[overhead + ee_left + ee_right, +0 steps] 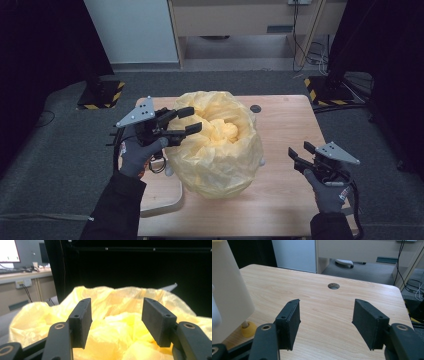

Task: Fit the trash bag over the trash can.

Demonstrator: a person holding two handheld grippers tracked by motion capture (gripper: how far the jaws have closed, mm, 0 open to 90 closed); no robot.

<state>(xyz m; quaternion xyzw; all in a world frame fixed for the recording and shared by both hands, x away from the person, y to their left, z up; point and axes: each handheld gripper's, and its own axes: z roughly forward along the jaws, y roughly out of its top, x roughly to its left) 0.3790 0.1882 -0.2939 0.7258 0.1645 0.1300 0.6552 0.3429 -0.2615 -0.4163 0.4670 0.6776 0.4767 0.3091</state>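
Note:
A yellow plastic bag [220, 155] lines a white bin in the middle of the wooden table [285, 195], its mouth gaping with crumpled film inside. My left gripper [191, 120] is at the bag's left rim, pointing across the mouth. In the left gripper view its jaws stand apart above the yellow film [112, 296], and the pads press on nothing. My right gripper [300, 148] hovers over bare table to the right of the bag, open, with nothing between its fingers. The right gripper view shows the bin's white wall [227, 290] and a yellow foot [248, 328] beside its left jaw.
A round cable hole [255, 108] sits in the table behind the bag. A pale rounded board [162, 197] lies at the front left corner. Stands with black-and-yellow striped bases [102, 95] [325, 92] rest on the floor beyond the table's far corners.

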